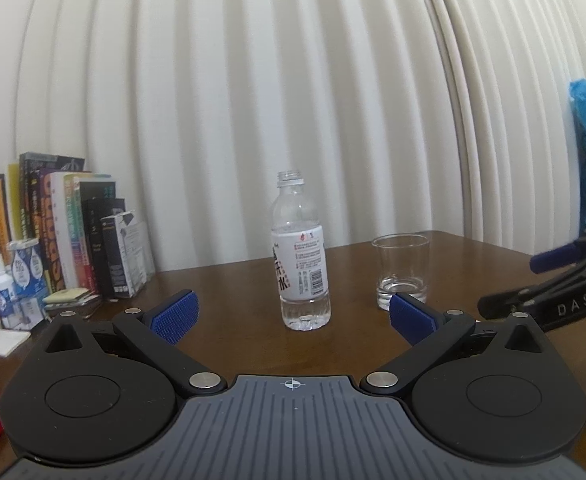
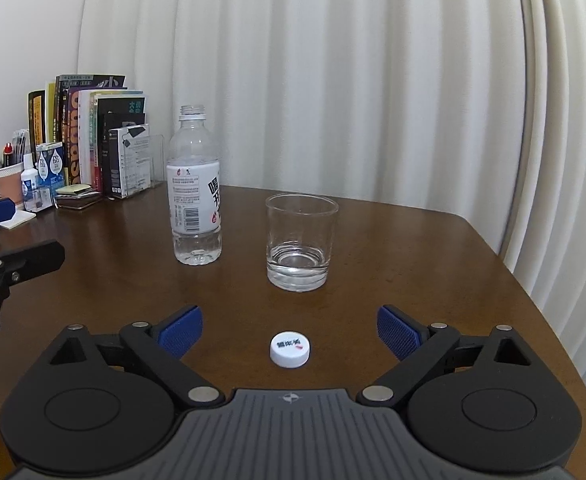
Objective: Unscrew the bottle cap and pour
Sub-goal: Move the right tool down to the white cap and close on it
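Both grippers, left (image 1: 293,316) and right (image 2: 290,332), gape wide, holding nothing; the uncapped bottle (image 1: 301,256) stands left of the glass (image 1: 401,272); only the right view shows the cap (image 2: 290,349) lying near, between its fingers.

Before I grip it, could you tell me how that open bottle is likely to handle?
The bottle looks nearly empty, so probably light and easy to tip. Its thin clear plastic may dent under the tongs. With the cap off, any tilt could spill.
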